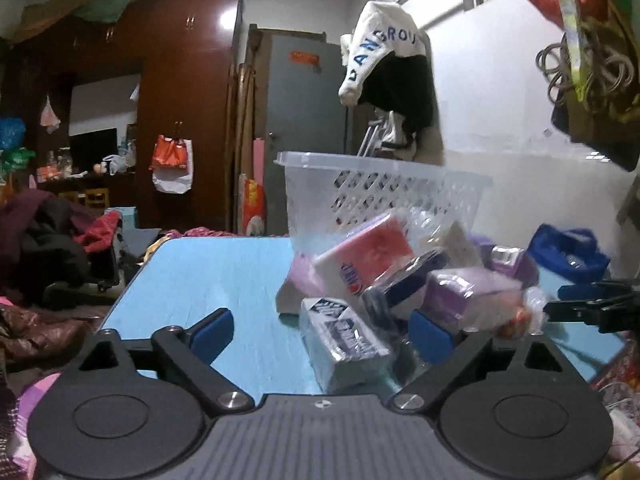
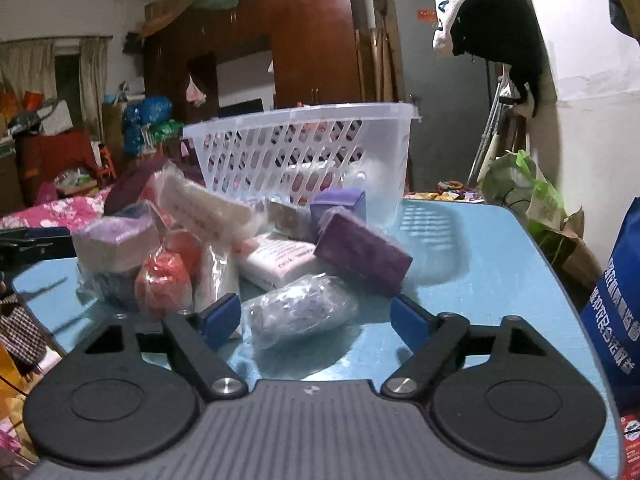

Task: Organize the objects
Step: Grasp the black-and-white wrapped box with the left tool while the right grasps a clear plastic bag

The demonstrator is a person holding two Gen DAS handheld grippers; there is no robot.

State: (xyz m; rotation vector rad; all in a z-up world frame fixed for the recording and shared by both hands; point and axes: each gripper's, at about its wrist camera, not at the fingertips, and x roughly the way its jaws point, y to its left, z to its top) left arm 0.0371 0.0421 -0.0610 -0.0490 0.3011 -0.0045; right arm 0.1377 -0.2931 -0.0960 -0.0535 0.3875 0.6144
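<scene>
Both our grippers, left gripper and right gripper, stand open with blue pads, holding nothing. Between the right fingers lies a crinkly plastic-wrapped bundle. Boxes and shiny packets heap on the smooth blue table, before the tilted perforated white basket.

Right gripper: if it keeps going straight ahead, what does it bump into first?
Probably the clear wrapped packet lying between the open right gripper fingers; behind it sits the purple box.
</scene>
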